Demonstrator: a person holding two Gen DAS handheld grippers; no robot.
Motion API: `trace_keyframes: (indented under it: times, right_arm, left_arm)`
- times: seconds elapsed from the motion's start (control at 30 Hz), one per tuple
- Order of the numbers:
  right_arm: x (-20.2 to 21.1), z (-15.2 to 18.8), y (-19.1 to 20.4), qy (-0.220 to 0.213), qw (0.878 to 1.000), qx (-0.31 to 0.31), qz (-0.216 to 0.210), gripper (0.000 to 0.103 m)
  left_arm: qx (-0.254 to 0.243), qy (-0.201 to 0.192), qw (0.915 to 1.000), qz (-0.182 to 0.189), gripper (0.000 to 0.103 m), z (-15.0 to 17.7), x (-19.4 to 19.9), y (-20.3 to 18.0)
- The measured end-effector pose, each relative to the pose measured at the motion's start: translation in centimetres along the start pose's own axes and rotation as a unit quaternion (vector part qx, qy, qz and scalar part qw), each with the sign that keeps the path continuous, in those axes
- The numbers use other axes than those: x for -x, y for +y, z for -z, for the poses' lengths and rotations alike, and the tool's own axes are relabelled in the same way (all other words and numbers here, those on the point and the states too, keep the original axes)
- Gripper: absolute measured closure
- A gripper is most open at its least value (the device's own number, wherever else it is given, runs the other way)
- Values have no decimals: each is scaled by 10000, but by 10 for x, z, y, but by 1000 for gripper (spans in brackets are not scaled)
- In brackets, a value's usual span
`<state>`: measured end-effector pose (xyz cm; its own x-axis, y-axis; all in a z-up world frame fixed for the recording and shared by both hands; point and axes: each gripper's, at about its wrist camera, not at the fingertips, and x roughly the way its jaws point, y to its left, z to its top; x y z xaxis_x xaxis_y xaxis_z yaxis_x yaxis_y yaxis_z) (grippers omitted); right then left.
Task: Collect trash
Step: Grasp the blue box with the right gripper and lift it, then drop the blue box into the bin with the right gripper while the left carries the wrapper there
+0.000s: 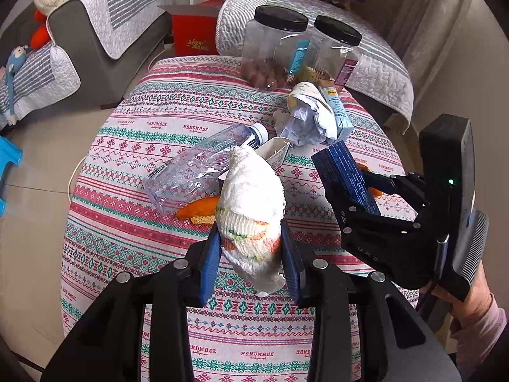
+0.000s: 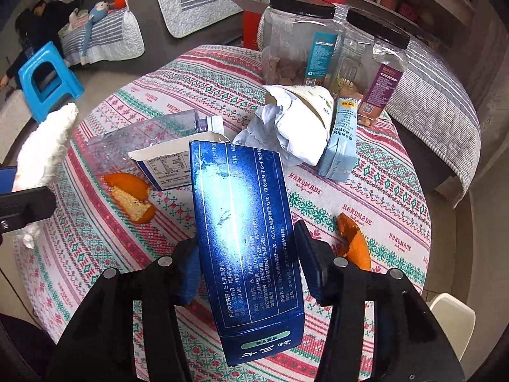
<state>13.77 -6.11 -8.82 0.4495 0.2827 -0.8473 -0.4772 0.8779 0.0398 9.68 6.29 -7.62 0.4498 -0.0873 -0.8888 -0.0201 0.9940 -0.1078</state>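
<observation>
The left gripper [image 1: 251, 248] pinches a crumpled white tissue wad [image 1: 251, 203] above the patterned tablecloth [image 1: 133, 222]. The right gripper [image 2: 248, 254] holds a blue carton [image 2: 245, 222]; its left pad touches, while the right pad seems a hair off, so the grip is hard to judge. Only the right wrist view shows the orange peel [image 2: 353, 242] at three o'clock and the peel pieces [image 2: 130, 197] at nine.

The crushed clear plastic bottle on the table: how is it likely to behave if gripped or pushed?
The plastic bottle looks empty, so probably light and easy to slide. It is already flattened and creased, so it would likely buckle further under the pads. Being flattened, it seems unlikely to roll on the tablecloth.
</observation>
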Motion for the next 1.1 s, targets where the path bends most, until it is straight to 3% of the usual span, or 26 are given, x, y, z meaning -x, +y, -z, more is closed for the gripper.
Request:
trace_keyframes:
  times: [0.17,0.4,0.53,0.9,1.1]
  right_arm:
    - [42,18,-12,-323,9954,-823,-363,53]
    - [93,52,-35,-948,9818,-1588,-424,52]
    - [99,67,-51,-1268,9764,-1747,-67,52]
    - [114,96,-104,-1306,9664,-1892,1154,50]
    - [127,116,-141,-1181,9562,-2232,1483,49]
  left_arm:
    - [-89,-144,9998,63,68,0,6,-9]
    - [-245,-389,9987,207,68,2,10,-30]
    - [-384,-509,9976,285,68,5,9,-49]
    - [-888,-770,9916,532,68,8,0,-114]
    - [-1313,-882,9847,727,68,15,-6,-160]
